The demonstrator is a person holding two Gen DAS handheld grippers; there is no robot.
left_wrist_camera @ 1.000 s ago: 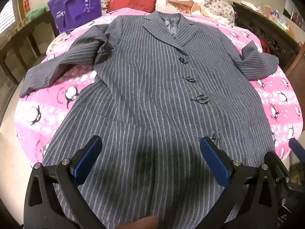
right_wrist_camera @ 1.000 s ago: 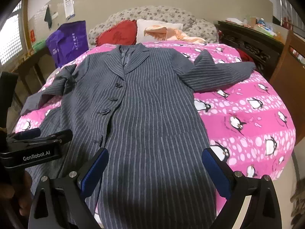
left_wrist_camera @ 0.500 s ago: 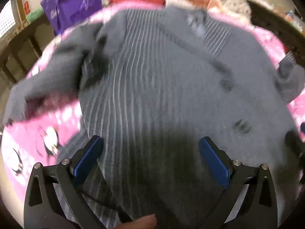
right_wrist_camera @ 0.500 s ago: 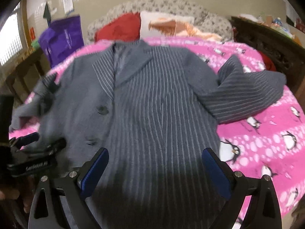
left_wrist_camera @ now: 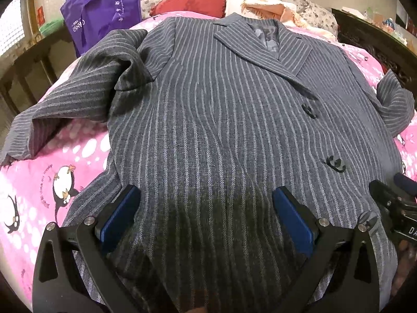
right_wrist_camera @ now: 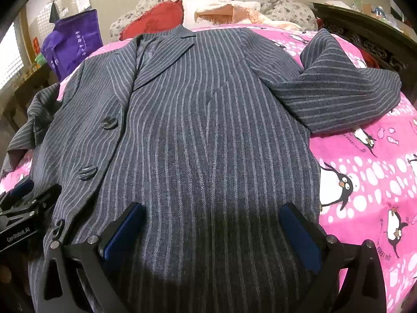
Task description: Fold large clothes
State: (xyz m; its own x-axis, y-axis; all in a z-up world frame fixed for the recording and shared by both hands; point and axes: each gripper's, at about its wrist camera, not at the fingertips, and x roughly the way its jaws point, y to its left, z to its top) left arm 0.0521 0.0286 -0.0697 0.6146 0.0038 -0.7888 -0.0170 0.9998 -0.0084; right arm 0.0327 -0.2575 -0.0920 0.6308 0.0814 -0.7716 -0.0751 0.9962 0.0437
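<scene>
The coat (left_wrist_camera: 221,135) lies flat, front up, on the pink bedspread (left_wrist_camera: 52,172). Its long axis runs straight away from both tools: hem nearest, collar (left_wrist_camera: 271,36) at far end.

Left gripper (left_wrist_camera: 206,216): jaws wide, nothing between pads, hanging over lower front panel.

Right gripper (right_wrist_camera: 212,234): jaws opening to full spread, no cloth between them, over other front panel, just beside the left gripper.

Sleeves: one spreads off to left of the left gripper (left_wrist_camera: 65,99), other to right of the right gripper (right_wrist_camera: 346,96). Each hand is nearer its own-side sleeve; judged next move: fold sleeves inward.
</scene>
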